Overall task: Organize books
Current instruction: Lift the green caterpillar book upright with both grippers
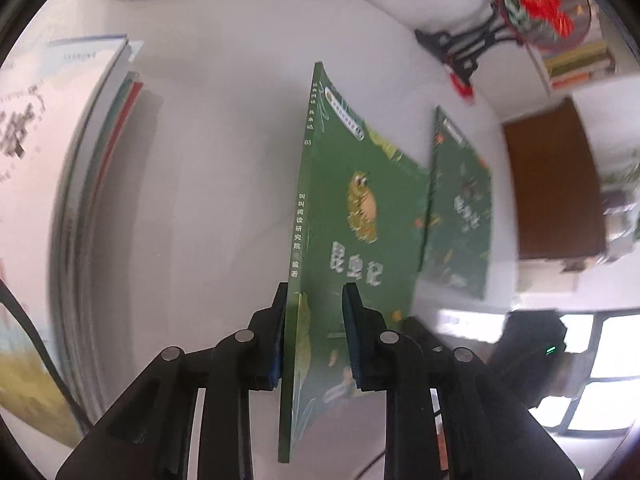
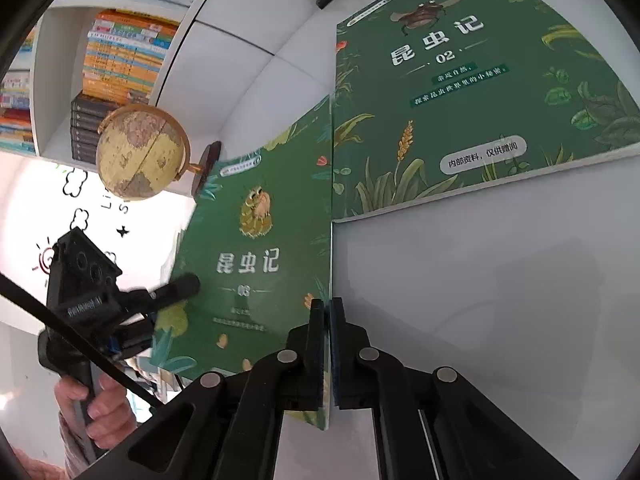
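A thin green book marked 03 (image 1: pixel 360 200) stands on edge above the white table (image 1: pixel 224 160), its spine toward the left wrist camera. My left gripper (image 1: pixel 316 292) straddles its lower part. The left pad lies against the spine side, and a strip of cover shows between the spine and the right pad. In the right wrist view my right gripper (image 2: pixel 329 320) is shut on the book's (image 2: pixel 256 240) near edge, while the left gripper (image 2: pixel 188 284) reaches over the cover. A second green book marked 02 (image 2: pixel 480 100) lies flat on the table (image 2: pixel 480 300).
A stack of books (image 1: pixel 92 160) lies on the table at the left. A globe (image 2: pixel 140 152) stands before a white shelf (image 2: pixel 52 80) packed with books. A round red-flowered fan (image 1: pixel 544 4) sits on a black stand. A hand (image 2: pixel 100 400) holds the left gripper.
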The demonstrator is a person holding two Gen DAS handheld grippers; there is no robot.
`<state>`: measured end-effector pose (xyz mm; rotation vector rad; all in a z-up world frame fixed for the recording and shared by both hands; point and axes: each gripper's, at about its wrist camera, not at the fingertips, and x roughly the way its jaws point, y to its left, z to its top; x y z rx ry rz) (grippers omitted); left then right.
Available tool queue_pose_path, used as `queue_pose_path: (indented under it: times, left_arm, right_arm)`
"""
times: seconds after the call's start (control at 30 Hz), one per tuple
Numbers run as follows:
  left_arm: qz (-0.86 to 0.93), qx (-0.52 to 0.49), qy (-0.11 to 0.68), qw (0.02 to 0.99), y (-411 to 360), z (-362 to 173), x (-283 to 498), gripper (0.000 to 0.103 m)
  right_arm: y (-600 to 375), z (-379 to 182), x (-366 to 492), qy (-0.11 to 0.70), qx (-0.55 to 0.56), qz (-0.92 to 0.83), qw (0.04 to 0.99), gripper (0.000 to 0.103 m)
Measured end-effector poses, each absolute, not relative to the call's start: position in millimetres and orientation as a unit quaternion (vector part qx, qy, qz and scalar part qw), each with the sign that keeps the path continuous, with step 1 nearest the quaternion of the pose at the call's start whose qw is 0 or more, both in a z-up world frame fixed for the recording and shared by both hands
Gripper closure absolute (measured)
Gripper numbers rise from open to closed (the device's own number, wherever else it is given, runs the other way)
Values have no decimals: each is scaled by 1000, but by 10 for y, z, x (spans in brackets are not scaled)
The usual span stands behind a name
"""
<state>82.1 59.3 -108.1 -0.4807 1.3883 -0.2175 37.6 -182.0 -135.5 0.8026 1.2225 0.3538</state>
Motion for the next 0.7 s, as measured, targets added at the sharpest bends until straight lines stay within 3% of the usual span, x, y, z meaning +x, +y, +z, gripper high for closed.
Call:
queue_pose_path:
  times: [0.17,0.27,0.4,0.7]
  left_arm:
    - [-88,-133,632,759,539,-1018,766,83]
    - [-91,-113,619,771,557,-949,757,90]
    - [-89,-116,606,782,676,-870,727,91]
    - [-111,-144,574,798,980,-643,633,98]
  right_arm:
    - [-1744,-1350,379,552,358,170,733,101]
    - [-1686,-1297,362,530,370,188,740,101]
    - [-1653,-1123,362,471,399,219,756,101]
    - [-1310,-928,476,448,391,263,760,100]
